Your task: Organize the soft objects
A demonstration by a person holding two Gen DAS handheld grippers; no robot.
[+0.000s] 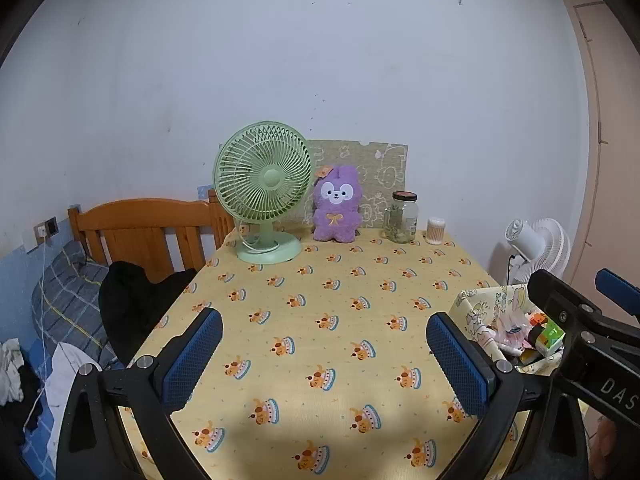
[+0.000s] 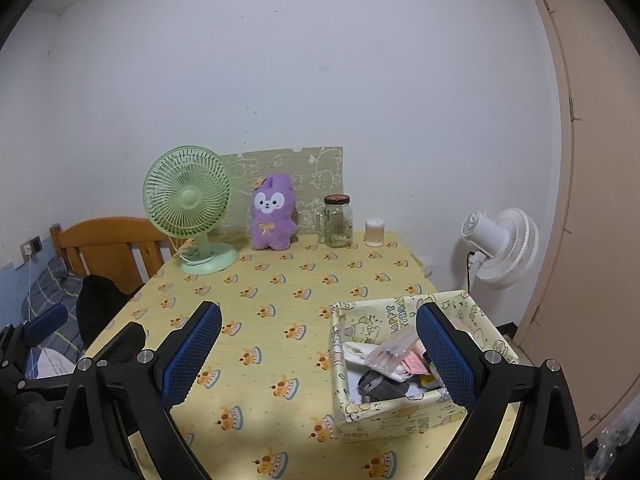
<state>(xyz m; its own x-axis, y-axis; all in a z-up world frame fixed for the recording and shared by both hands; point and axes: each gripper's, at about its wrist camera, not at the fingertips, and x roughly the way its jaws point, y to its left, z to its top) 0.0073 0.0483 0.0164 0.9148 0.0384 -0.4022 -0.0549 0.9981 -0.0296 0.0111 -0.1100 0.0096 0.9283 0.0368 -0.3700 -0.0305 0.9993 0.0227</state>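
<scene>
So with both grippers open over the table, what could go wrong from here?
Reaching for the purple plush bunny could knock the green desk fan or the glass jar flanking it. The yellow fabric basket already looks full, so adding the bunny may spill things.

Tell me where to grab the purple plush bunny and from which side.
Grip the purple plush bunny across its soft body, coming from the front. It sits upright against the board, with the green fan close on its left and the glass jar on its right.
</scene>
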